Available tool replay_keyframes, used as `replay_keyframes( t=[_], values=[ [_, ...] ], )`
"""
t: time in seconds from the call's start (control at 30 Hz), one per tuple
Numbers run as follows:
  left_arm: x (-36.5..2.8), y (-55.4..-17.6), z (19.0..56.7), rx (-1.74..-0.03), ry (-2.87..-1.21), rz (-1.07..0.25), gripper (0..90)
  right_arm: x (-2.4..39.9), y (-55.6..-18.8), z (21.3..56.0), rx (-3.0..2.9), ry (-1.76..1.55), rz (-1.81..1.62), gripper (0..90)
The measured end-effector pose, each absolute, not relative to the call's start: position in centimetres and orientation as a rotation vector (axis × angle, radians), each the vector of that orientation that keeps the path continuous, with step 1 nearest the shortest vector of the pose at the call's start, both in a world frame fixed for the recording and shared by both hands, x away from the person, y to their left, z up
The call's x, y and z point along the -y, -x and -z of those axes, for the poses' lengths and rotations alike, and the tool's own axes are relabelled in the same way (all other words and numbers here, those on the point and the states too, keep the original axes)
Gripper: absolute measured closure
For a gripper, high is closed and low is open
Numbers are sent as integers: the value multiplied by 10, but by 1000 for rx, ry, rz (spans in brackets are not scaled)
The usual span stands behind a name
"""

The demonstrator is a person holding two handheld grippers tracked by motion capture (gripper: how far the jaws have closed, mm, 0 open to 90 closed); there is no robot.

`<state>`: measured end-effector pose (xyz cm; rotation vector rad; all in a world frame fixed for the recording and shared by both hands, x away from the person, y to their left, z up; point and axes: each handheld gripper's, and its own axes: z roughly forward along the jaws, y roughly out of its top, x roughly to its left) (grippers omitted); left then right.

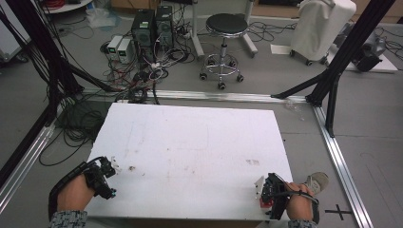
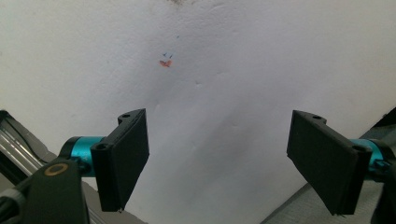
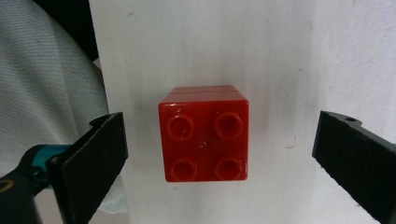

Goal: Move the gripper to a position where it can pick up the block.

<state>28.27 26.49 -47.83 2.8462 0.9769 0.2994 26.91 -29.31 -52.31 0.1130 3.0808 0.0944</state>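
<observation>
Red four-stud block (image 3: 203, 134), upright

no legible text, floor cross (image 1: 338, 211) possibly tape

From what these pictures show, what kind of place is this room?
Probably a robotics or data-recording lab, not a home. A white table stands inside a black frame, computer towers sit on the floor among tangled cables, and a round stool stands nearby.
</observation>
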Motion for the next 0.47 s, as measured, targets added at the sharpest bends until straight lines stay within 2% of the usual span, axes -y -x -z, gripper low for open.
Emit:
replay_keyframes(
  t=[0.47],
  values=[
    [-265, -283, 478, -979, -2843, -301, 212, 291, -268, 529, -3100, -101, -86, 26]
  ],
)
